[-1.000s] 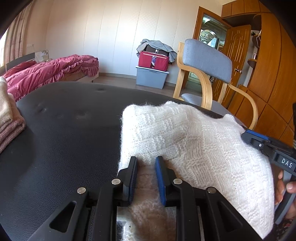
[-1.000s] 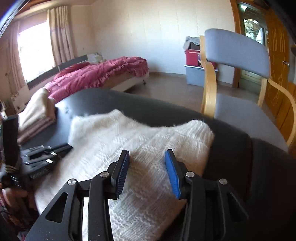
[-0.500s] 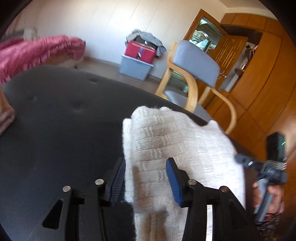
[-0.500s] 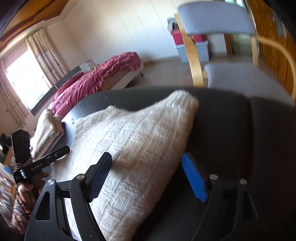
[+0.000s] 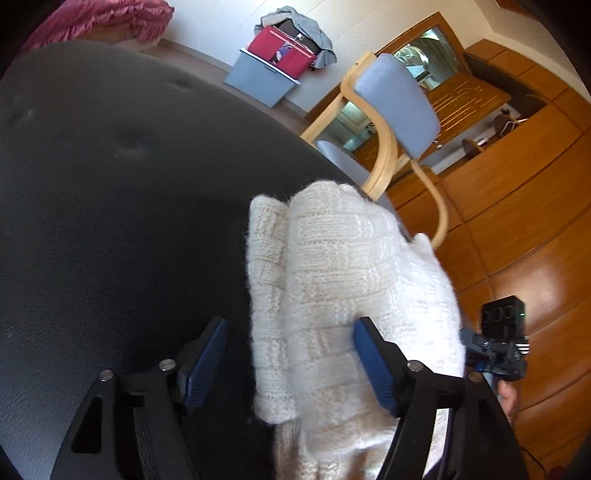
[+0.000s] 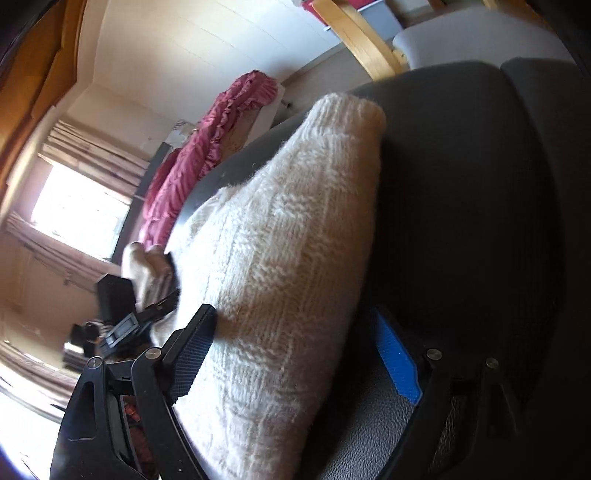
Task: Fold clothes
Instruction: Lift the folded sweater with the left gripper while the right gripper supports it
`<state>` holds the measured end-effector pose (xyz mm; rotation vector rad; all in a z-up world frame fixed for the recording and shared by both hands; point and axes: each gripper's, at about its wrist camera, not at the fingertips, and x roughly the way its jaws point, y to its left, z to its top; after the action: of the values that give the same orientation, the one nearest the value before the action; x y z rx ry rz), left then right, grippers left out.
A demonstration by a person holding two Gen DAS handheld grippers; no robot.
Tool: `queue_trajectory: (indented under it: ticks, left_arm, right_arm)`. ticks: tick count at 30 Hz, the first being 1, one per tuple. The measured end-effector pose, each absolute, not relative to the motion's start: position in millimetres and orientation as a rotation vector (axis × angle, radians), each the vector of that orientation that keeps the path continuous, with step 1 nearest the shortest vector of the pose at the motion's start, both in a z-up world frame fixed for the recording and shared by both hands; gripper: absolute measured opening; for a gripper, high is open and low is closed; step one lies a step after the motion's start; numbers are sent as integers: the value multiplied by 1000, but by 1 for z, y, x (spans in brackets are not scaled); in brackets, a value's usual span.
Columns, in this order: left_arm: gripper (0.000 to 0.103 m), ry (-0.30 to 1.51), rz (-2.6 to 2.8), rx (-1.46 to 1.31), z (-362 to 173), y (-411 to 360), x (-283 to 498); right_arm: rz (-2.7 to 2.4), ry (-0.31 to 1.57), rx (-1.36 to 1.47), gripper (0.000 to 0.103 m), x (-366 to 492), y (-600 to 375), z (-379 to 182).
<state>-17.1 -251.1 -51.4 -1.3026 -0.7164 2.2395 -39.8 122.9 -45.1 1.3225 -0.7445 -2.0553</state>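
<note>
Sweater: your cream-white chunky-knit sweater (image 5: 343,295) lies folded in a thick bundle on the black padded leather surface (image 5: 110,221), towards its right side; in your right view the same bundle (image 6: 280,258) runs from near to far
Left gripper: your left gripper (image 5: 291,354) has its blue-padded fingers (image 5: 205,360) spread wide, one to each side of the near end of the bundle; nothing is clamped, and the right pad sits against the knit
Right gripper: your right gripper (image 6: 295,354) is also wide open, straddling the near edge of the bundle; its left finger touches the knit, its blue right pad (image 6: 397,363) stands just off it over the leather
Storage box: the grey plastic box (image 5: 258,79) on the far floor carries a red fabric bag (image 5: 280,50) with a grey garment (image 5: 314,33) draped over it
Surroundings: a bentwood chair with blue-grey cushions (image 5: 391,110) stands far right beside the orange-brown wooden cabinets (image 5: 517,184); a bed with a crimson ruffled quilt (image 6: 207,147) lies far left
</note>
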Motion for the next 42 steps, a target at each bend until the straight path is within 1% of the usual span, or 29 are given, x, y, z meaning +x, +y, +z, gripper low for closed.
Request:
queue_trajectory:
  ticks: [4, 7, 9, 10, 11, 12, 13, 14, 15, 16, 17, 18, 19, 20, 21, 22, 23, 25, 26, 27, 32, 37, 42]
  left_arm:
    - [76, -700, 2220, -1299, -52, -247, -22]
    - [79, -653, 2194, -1313, -51, -241, -30]
    - [89, -625, 2165, -1323, -49, -238, -35]
    - [93, -609, 2152, -1328, -48, -235, -37]
    - [99, -585, 2146, -1334, -47, -231, -38]
    - [102, -552, 2151, -1339, -45, -226, -39]
    - [102, -517, 2167, -1340, -44, -222, -38]
    - [102, -481, 2190, -1331, -43, -218, -36]
    - [102, -444, 2211, -1323, -42, -214, -34]
    - [102, -424, 2228, -1310, -41, -212, -32]
    - [102, -432, 2238, -1292, -42, -214, -30]
    - [100, -437, 2247, -1273, -43, -216, -27]
    - [96, -448, 2244, -1251, -44, -218, -25]
    - [78, -475, 2224, -1226, -44, -219, -22]
    - [67, -519, 2201, -1207, -46, -221, -19]
    - [64, -575, 2183, -1199, -48, -223, -17]
    - [59, -596, 2182, -1187, -48, -224, -15]
    - [51, -598, 2210, -1143, -44, -226, -6]
    - [44, -593, 2229, -1118, -41, -226, -1]
    - [40, -576, 2252, -1096, -37, -226, 4]
    - [35, -409, 2379, -980, -13, -218, 31]
    - [35, -467, 2438, -831, 14, -238, 57]
    - [35, -518, 2556, -660, 58, -298, 92]
  right_arm:
    - [-2041, -748, 1270, 87, -43, 121, -48]
    - [-2044, -660, 1228, 87, -41, 110, -47]
    - [-2065, -583, 1194, 94, -38, 98, -47]
    - [-2082, -560, 1180, 96, -36, 94, -47]
    - [-2102, -542, 1166, 97, -34, 91, -48]
    - [-2122, -524, 1152, 97, -32, 88, -48]
    - [-2142, -506, 1138, 97, -31, 85, -48]
    - [-2162, -488, 1124, 95, -29, 82, -49]
    - [-2169, -494, 1119, 90, -29, 82, -49]
    - [-2166, -513, 1116, 87, -30, 85, -50]
    - [-2160, -533, 1114, 81, -32, 88, -51]
    - [-2151, -552, 1111, 76, -33, 90, -52]
    - [-2144, -561, 1107, 74, -34, 91, -52]
    - [-2136, -566, 1102, 71, -34, 92, -52]
    - [-2135, -560, 1097, 69, -34, 91, -52]
    - [-2138, -553, 1089, 68, -33, 91, -51]
    - [-2141, -548, 1081, 66, -32, 90, -51]
    - [-2148, -535, 1071, 64, -33, 88, -48]
    - [-2152, -528, 1065, 63, -32, 88, -47]
    - [-2157, -522, 1058, 62, -31, 88, -45]
    - [-2228, -375, 977, 58, -18, 74, -17]
    - [-2207, -366, 909, 57, -12, 53, 14]
    - [-2125, -291, 830, 57, -14, -4, 54]
